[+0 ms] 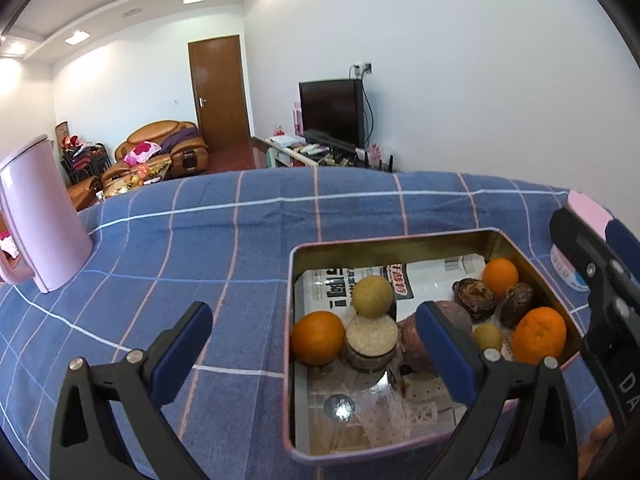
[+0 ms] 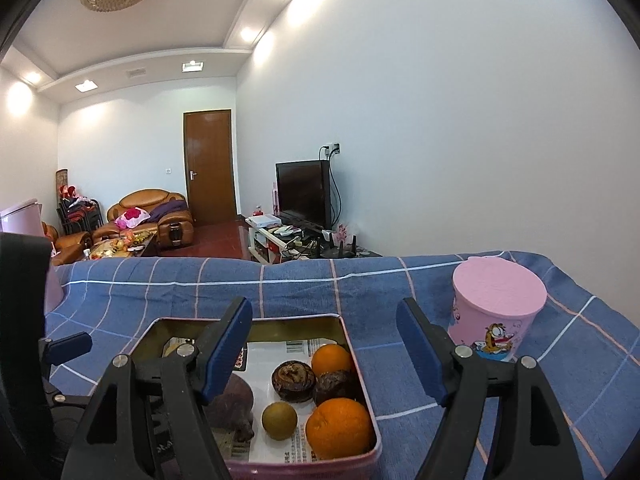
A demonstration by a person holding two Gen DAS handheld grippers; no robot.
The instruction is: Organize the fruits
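Your left gripper hangs with its jaws spread wide and nothing between them, low over the near left corner of the pink tin; one blue pad is outside the tin's left wall, the other over its middle. Your right gripper is just as wide and empty, straddling the tin's right wall.

The tin sits on the blue checked cloth covering the bench, lined with printed paper. Inside it, an orange lies at the left beside a yellow-green fruit that appears to sit on a short round jar. A dull purple fruit lies behind your left gripper's right pad, partly hidden. Toward the right wall are two dark, wrinkled fruits, a small yellow-green one, and two more oranges, packed close together.

Around the tin, a pink pitcher stands well apart on the left of the bench. A lidded pink cup with a cartoon cat stands near the tin's right side, just beyond your right gripper's outer finger.
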